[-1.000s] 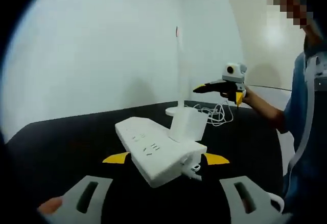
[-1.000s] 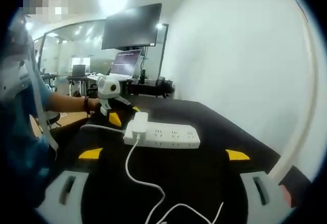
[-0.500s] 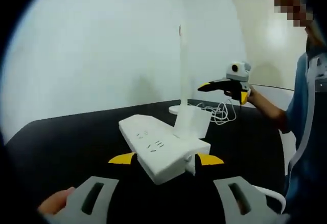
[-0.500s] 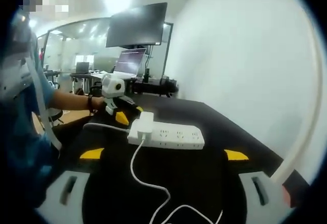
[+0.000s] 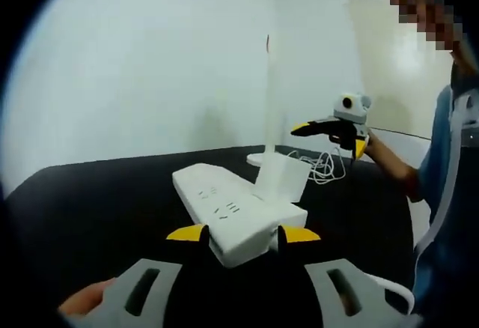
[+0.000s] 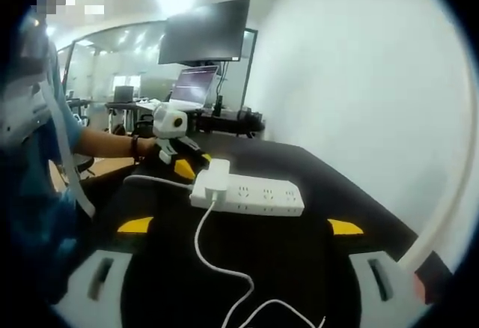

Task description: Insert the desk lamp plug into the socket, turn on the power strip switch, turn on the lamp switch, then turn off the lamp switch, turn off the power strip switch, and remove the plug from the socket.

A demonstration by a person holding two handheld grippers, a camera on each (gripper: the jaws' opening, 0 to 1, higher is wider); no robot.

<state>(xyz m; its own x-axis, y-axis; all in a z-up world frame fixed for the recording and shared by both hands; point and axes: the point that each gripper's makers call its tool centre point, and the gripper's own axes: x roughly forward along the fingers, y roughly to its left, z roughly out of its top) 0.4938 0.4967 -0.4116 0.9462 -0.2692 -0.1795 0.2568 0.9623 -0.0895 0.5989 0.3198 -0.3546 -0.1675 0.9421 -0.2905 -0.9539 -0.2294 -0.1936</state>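
On the black table [image 5: 90,201] lies the white power strip [image 5: 232,212], its near end pinched between the yellow-tipped fingers [image 5: 187,232] of the left gripper [image 5: 243,234]. A white plug [image 6: 216,174] sits in the strip's end socket, its cord [image 6: 213,257] trailing toward the right gripper [image 6: 239,228], whose fingers are spread wide and hold nothing, beside the lamp's white pole [image 5: 269,99].
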